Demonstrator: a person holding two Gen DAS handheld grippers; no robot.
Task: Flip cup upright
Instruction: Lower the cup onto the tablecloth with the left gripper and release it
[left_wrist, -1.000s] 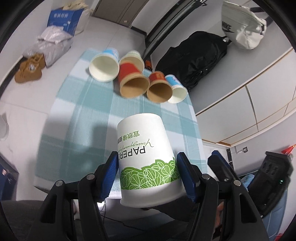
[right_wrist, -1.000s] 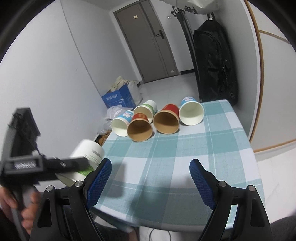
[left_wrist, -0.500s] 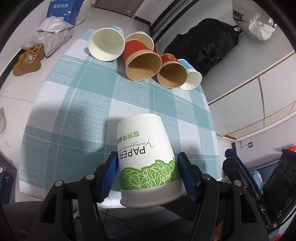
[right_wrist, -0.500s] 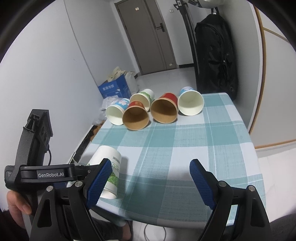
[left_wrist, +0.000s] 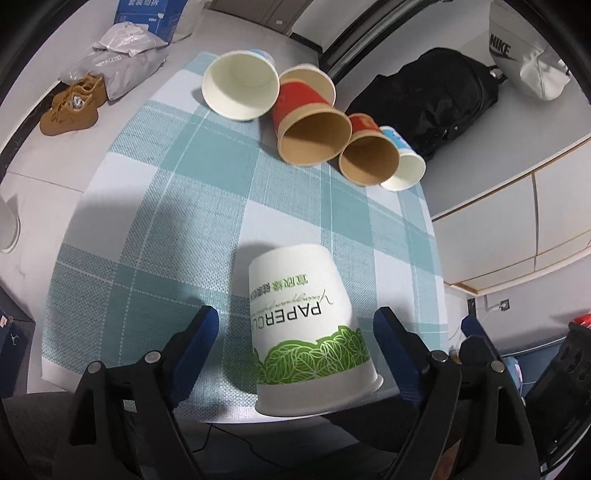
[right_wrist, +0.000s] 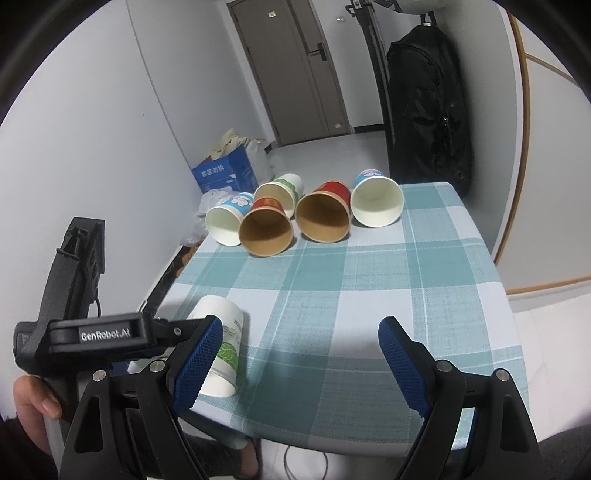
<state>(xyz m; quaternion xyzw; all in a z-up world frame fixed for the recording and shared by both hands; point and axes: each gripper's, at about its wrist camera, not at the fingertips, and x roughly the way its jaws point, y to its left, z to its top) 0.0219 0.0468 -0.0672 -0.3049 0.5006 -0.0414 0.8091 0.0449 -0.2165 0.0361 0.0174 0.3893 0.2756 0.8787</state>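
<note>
Two sets of jaws, both mine, both spread wide w/ nothing in them. Left gripper (left_wrist: 295, 325) straddles the white paper cup (left_wrist: 308, 328) w/ green leaf print; blue pads sit apart from its sides, no contact either side. Cup stands mouth-down, base up, print reading upside down, at the near edge of the tabletop (left_wrist: 177, 206), toward its near-left corner as the right wrist cam sees it (right_wrist: 221, 350). Right gripper (right_wrist: 301, 354) hangs over the near edge too, jaws apart over bare checked cloth, cup just beside its left pad. Five other paper cups lie on their sides in a cluster at the far edge (right_wrist: 306, 218), mouths facing me: two red w/ brown insides, three white inside. Black backpack (right_wrist: 428, 110) past the far-right corner; blue carton (right_wrist: 227, 173) on the floor beyond the far-left corner.
</note>
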